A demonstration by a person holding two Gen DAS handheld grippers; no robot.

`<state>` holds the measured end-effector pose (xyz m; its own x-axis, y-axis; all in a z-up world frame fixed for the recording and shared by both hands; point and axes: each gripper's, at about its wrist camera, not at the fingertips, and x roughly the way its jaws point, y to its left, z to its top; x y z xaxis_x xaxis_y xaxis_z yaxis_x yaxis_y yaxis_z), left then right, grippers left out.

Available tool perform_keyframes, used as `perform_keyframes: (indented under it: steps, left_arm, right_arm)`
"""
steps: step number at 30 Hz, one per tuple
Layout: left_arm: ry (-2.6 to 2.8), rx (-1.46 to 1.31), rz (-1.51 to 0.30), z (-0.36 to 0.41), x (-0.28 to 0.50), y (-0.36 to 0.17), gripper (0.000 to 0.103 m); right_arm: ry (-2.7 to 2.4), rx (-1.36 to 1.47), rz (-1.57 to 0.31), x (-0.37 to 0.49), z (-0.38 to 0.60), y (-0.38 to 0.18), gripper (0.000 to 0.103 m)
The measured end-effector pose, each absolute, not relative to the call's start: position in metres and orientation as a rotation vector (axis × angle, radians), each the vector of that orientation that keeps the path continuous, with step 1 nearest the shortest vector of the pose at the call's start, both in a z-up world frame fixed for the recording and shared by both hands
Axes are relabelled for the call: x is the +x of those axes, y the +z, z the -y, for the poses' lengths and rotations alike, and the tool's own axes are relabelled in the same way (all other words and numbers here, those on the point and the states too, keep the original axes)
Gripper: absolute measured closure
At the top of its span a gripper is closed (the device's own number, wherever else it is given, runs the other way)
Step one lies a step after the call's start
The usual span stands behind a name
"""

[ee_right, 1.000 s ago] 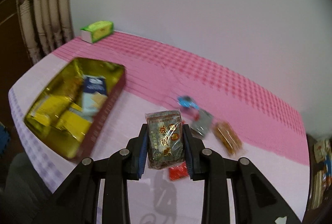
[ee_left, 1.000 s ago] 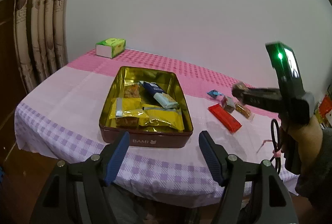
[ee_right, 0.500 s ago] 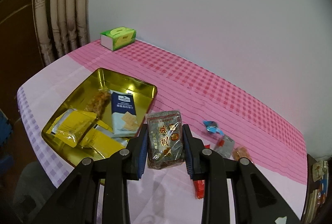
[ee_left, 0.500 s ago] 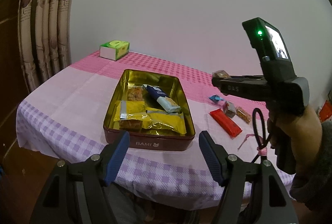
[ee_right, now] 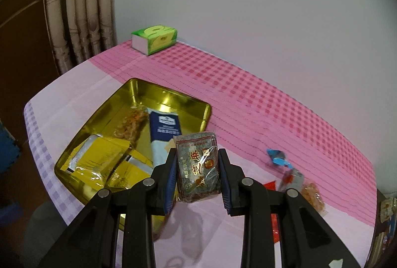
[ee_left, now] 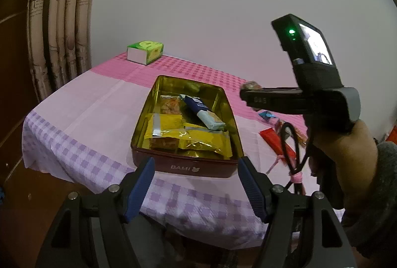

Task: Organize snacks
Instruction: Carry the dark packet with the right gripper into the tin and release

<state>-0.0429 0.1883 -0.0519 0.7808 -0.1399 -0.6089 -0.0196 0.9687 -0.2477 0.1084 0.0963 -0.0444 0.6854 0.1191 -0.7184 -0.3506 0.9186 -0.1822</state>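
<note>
A gold-lined tin (ee_left: 146, 119) (ee_right: 171, 96) with a dark red outside sits on the table. It holds yellow packets (ee_left: 171, 122) (ee_right: 104, 156), a blue cracker pack (ee_left: 202, 109) (ee_right: 165, 127) and a brown snack bar (ee_right: 131, 122). My right gripper (ee_right: 197, 170) is shut on a dark sesame snack packet (ee_right: 198, 166) and holds it in the air near the tin's right rim; it also shows in the left wrist view (ee_left: 250, 91). My left gripper (ee_left: 196, 183) is open and empty, in front of the tin.
Loose snacks lie right of the tin: a red bar (ee_left: 275, 141), a blue candy (ee_right: 278, 158), a grey packet (ee_right: 294, 177) and an orange-brown bar (ee_right: 314, 194). A green tissue box (ee_left: 146, 52) (ee_right: 155, 39) stands at the far left corner. The table's front edge is just ahead of my left gripper.
My right gripper has carried the sesame packet left from the loose snacks to the tin's right rim. My left gripper has stayed open in front of the tin.
</note>
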Motion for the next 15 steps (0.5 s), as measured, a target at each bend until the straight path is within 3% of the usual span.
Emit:
perform_keyframes:
  steps: [15]
  left_arm:
    - [-0.039,-0.285,-0.717,-0.197,-0.037,-0.061,0.032]
  right_arm:
    - [0.377,-0.367,-0.854,0.109,-0.142,-0.086,0.075]
